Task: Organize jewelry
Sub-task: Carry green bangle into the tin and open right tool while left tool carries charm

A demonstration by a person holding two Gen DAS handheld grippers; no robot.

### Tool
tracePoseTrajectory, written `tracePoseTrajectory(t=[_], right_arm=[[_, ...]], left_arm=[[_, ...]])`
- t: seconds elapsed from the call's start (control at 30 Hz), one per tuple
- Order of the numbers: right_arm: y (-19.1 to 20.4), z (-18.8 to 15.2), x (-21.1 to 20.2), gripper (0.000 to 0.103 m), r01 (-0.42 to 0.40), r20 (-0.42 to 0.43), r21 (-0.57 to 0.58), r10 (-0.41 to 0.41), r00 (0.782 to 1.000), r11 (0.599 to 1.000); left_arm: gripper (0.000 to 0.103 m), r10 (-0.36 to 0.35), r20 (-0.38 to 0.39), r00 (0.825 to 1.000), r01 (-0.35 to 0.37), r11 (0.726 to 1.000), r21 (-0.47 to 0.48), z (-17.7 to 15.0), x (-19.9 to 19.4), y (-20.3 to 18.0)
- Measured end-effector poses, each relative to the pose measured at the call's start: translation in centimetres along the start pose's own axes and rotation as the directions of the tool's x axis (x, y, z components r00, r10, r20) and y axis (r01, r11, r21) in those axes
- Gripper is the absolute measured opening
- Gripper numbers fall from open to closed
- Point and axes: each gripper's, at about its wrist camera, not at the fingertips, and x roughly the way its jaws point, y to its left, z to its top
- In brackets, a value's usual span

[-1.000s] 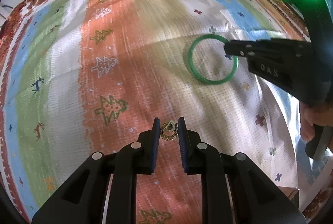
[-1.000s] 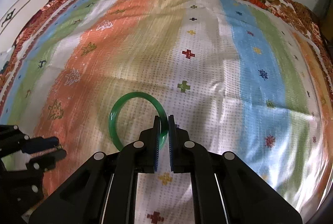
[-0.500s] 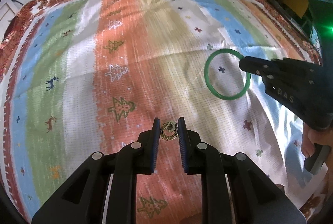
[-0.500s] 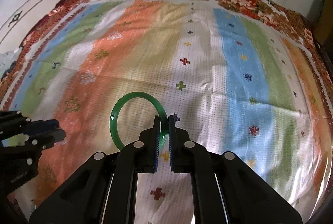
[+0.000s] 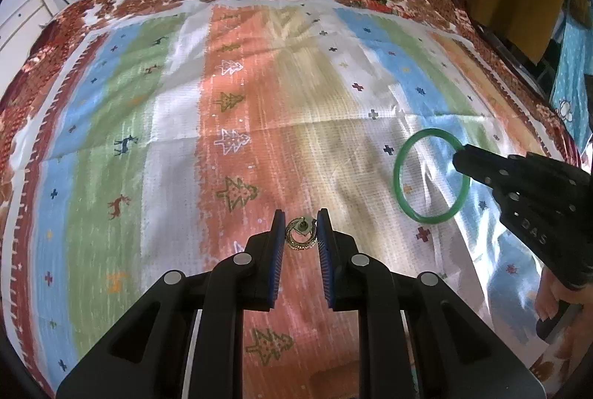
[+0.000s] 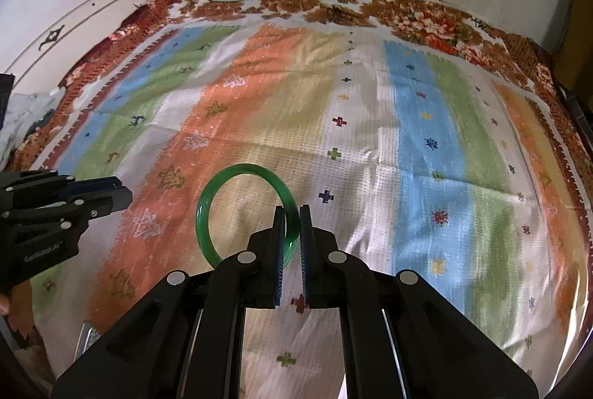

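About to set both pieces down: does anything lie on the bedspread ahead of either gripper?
Nothing visible does. The left gripper holds the small gold ring, the right gripper the green glass bangle, above bare striped bedspread.

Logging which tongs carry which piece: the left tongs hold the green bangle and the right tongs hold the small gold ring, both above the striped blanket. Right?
Swapped. The right wrist view shows the right tongs shut on the green bangle; the left wrist view shows the left tongs holding the small gold ring. Both are above the striped blanket.
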Motion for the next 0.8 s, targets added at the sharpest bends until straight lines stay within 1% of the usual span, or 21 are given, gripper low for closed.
tracePoseTrajectory(t=[0.07,0.17,0.27,0.63,0.8], right_arm=[[0.2,-0.3,-0.8,0.008,-0.005,0.008,-0.004,0.006,1.0,1.0],[0.7,-0.6,-1.9,0.008,-0.012,0.031,-0.015,0.012,0.999,1.0],[1.0,-0.9,-2.8,0.008,-0.014,0.049,-0.024,0.015,0.999,1.0],[1.7,-2.3,-5.2,0.008,-0.032,0.082,-0.038,0.035,0.996,0.999],[1.7,-3.1,-6.2,0.008,-0.028,0.096,-0.028,0.031,0.995,0.999]], left_arm=[[0.017,0.002,0.013,1.0,-0.002,1.0,-0.005,-0.3,-0.5,0.0],[0.017,-0.014,0.037,0.999,0.014,1.0,-0.016,-0.6,-1.7,0.1],[0.017,-0.008,0.054,0.999,0.008,1.0,-0.008,-1.2,-2.4,-0.2],[0.017,-0.015,0.073,0.997,0.016,1.0,-0.01,-2.5,-3.8,-0.3],[0.017,-0.015,0.076,0.997,0.015,1.0,0.006,-3.3,-4.3,-0.9]])
